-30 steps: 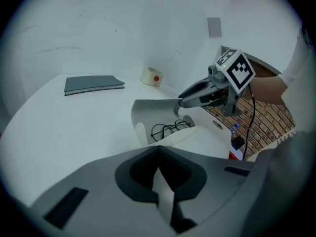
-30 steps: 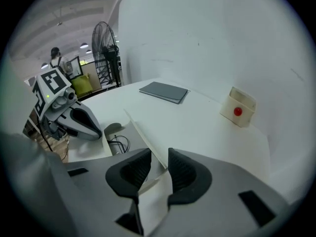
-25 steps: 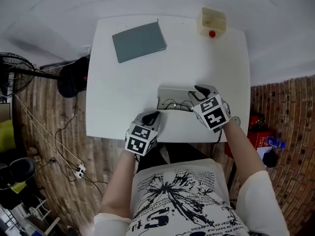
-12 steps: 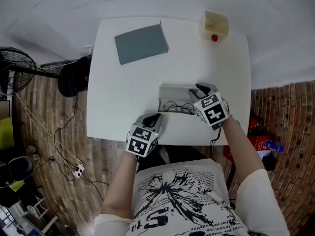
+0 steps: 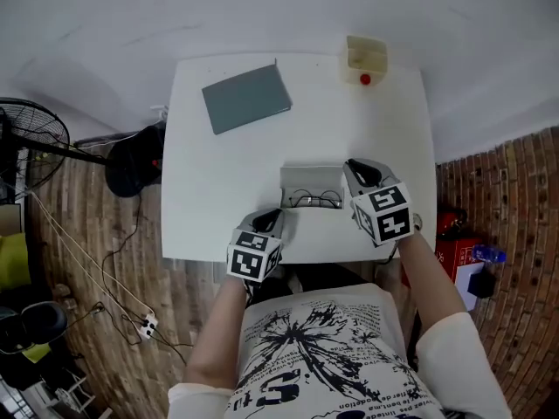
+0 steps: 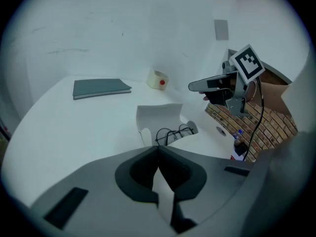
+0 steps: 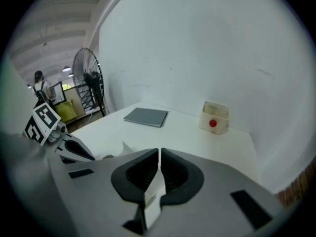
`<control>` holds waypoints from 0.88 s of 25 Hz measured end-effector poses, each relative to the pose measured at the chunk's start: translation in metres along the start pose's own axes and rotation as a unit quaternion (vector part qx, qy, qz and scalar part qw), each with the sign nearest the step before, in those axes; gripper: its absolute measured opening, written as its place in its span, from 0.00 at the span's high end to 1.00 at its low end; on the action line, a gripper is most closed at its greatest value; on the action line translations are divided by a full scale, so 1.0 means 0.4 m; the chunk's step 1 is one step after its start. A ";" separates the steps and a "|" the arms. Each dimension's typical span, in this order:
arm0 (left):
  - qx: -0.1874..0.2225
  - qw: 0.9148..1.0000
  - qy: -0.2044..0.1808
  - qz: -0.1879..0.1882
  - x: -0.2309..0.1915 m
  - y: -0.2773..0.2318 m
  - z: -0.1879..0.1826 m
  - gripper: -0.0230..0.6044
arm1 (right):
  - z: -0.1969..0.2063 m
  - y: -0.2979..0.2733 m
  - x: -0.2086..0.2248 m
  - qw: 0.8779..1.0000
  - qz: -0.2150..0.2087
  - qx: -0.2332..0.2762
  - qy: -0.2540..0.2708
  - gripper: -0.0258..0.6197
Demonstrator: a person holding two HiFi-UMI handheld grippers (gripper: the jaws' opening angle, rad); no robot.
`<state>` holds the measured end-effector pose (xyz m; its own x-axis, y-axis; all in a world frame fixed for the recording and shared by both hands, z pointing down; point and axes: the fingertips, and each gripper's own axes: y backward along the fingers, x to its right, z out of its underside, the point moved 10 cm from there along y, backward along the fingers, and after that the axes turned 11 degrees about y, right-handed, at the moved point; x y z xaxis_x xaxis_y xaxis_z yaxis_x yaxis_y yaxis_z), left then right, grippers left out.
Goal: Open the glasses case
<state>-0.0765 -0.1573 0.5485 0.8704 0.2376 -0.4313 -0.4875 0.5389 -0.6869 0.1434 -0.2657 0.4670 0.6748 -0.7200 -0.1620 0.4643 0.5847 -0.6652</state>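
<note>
Now, both pairs of fingers are together and empty. On your left gripper (image 6: 158, 151) the pads meet with nothing between them, and on your right gripper (image 7: 159, 154) they do the same.

The glasses case (image 5: 311, 182) sits just ahead of them, between the two grippers. Its lid already stands upright at the back, and a pair of thin-framed glasses (image 5: 316, 202) lies in the base. So the opening looks done, or very nearly.

Your left gripper hangs at the table's front edge, near the case's left front corner but apart from it. Your right gripper hovers beside the case's right end, raised clear of it.

The case looks like a light, stiff shell on a smooth table (image 5: 223, 173), so a one-sided push would probably slide it. If you must take it again, pin the base wall with one gripper and nip the lid's free lip with the other. Keep off the glasses, which look delicate.

The case lies close to the near edge, so move it away from you. The notebook (image 5: 247, 97) and the small box (image 5: 365, 59) are well apart, with bare table between them and the case.
</note>
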 end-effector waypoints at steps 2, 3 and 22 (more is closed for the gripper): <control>0.017 1.000 -0.011 0.007 0.009 0.030 -0.023 0.94 | -0.014 0.047 -0.003 1.000 0.015 0.024 -0.014 0.94; 0.026 0.999 -0.017 0.010 0.013 0.046 -0.036 0.94 | -0.018 0.069 -0.007 0.999 0.021 0.033 -0.018 0.94; 0.275 0.942 -0.173 0.087 0.178 0.509 -0.245 0.94 | -0.084 0.428 -0.184 0.961 0.142 0.236 -0.021 0.94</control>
<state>-0.1204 -0.1098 0.3207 0.7977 0.5582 -0.2282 -0.5977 0.7823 -0.1754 0.1540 -0.1252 0.3403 0.8310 -0.4957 -0.2525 0.4594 0.8674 -0.1910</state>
